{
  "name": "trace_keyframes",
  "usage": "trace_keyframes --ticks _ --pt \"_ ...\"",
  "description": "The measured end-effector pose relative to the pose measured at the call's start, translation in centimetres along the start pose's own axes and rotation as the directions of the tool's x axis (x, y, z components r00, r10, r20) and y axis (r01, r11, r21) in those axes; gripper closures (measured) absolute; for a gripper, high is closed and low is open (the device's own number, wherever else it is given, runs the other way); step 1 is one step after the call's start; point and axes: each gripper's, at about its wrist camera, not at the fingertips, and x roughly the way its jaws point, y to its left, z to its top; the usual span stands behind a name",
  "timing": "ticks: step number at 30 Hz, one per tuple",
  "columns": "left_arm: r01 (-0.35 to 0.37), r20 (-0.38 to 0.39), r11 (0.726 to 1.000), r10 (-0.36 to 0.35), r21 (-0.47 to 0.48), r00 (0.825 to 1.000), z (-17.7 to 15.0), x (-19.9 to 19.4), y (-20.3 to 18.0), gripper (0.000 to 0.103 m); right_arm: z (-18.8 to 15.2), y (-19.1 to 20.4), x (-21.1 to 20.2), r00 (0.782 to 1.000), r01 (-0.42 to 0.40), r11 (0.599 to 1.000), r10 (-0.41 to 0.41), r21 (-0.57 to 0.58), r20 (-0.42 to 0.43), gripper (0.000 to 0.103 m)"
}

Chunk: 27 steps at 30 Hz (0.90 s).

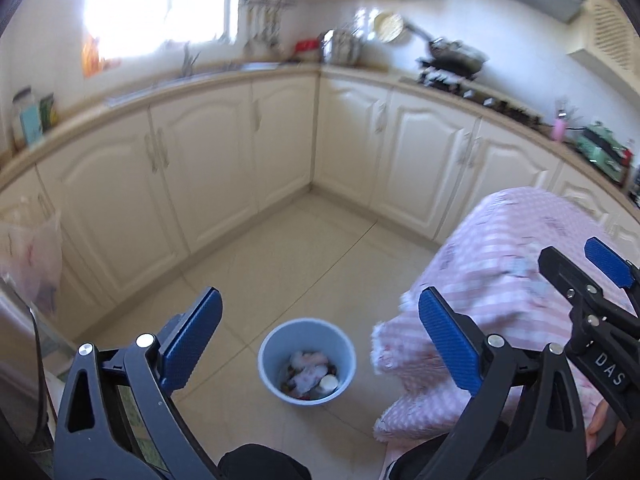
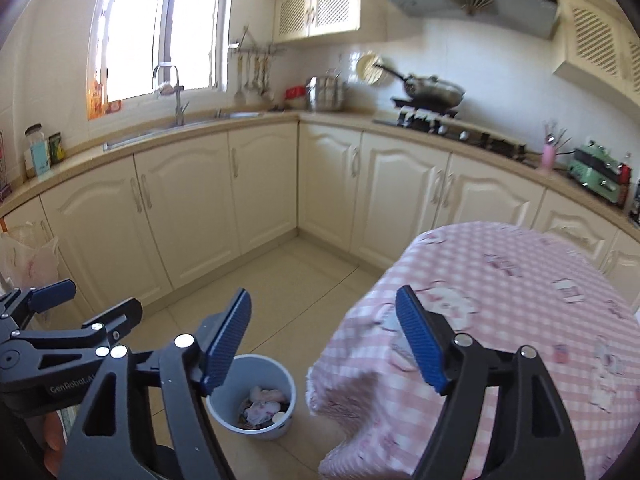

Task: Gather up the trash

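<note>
Kitchen floor tiles (image 1: 304,256) run pale and bare under both of my cameras, and nearest to me are my own tools. My left gripper (image 1: 320,340) has its blue pads spread wide with nothing between them; my right gripper (image 2: 324,340) also stands apart and empty, a little less wide.

Just past the fingers sits the blue bin (image 1: 307,360) on the floor. From the left camera it lies at about six o'clock of centre, squarely in the gap between the pads; from the right camera it sits at about seven o'clock, tucked under the left pad. So I judge my left hand better lined up over it. Inside I see crumpled pink and white scraps (image 1: 308,372) and a small white round lid-like thing; the bin is round, so no long axis matters.

At four o'clock stands the table under a pink checked cloth (image 2: 500,300), its near edge just beside the bin. I cannot make out loose trash on it.

Farthest off, cream cabinets (image 2: 192,208) wrap the corner from nine to two o'clock.
</note>
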Motion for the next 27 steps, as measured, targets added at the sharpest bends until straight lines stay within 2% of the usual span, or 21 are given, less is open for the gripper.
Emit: trace_keyframes --ticks 5,8,14,20,27 --pt "0.054 0.1 0.997 -0.059 0.053 0.993 -0.3 -6.0 -2.9 0.008 -0.3 -3.0 -7.3 0.994 0.053 0.998 -0.056 0.028 0.096 0.027" --pt "0.086 0.152 0.994 -0.096 0.071 0.984 -1.1 -9.2 -4.1 0.008 -1.2 -4.5 -11.6 0.983 0.103 0.994 -0.108 0.038 0.15 0.024" --pt "0.114 0.233 0.986 -0.141 0.123 0.962 -2.8 -14.5 -6.0 0.008 -3.3 -6.9 -18.8 0.959 0.147 0.986 -0.161 0.076 0.231 0.018" --pt "0.118 0.315 0.98 -0.164 0.159 0.935 -3.9 -18.8 -7.3 0.008 -5.1 -7.5 -24.2 0.938 0.167 0.981 -0.19 0.103 0.29 0.013" --pt "0.141 0.373 0.975 -0.197 0.173 0.907 -5.3 -23.0 -8.4 0.007 -6.7 -8.0 -29.6 0.911 0.187 0.974 -0.221 0.129 0.348 0.01"
